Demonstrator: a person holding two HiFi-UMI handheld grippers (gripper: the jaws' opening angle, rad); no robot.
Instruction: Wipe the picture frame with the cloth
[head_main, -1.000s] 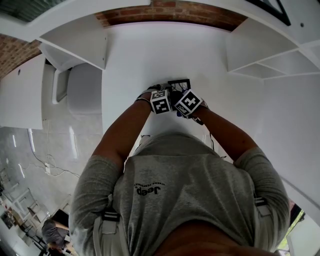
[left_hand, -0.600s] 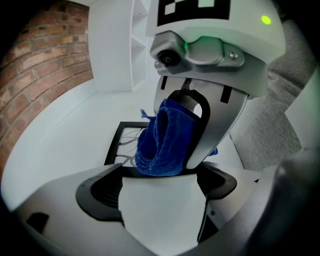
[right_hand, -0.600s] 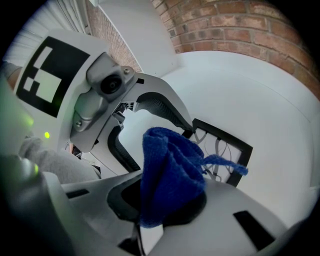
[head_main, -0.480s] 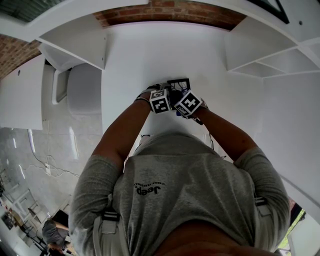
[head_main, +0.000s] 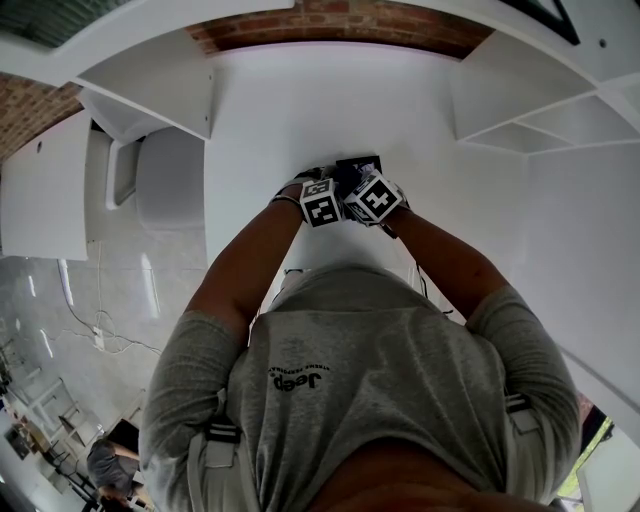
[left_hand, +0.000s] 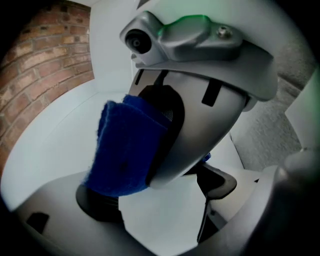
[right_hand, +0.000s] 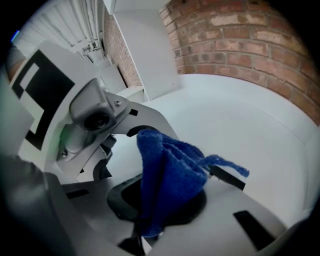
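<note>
A small black picture frame (head_main: 352, 163) stands on the white table (head_main: 270, 120), partly hidden behind both grippers. My left gripper (head_main: 328, 178) is at its left side. In the left gripper view the frame's white panel with a thin black edge (left_hand: 165, 212) spans the gap between my left gripper's (left_hand: 172, 227) jaws, which look closed on it. My right gripper (right_hand: 167, 205) is shut on a bunched blue cloth (right_hand: 167, 175), which it holds against the frame. From the left gripper view the cloth (left_hand: 125, 150) hangs from the right gripper's grey body (left_hand: 210, 100).
White shelf units stand at the table's left (head_main: 150, 90) and right (head_main: 520, 100). A brick wall (head_main: 330, 25) runs along the back. A white chair (head_main: 165, 180) is left of the table. The person's arms and torso fill the lower half of the head view.
The right gripper with the cloth has slid up and slightly left over the frame, covering more of it. The left gripper has stayed in place.
</note>
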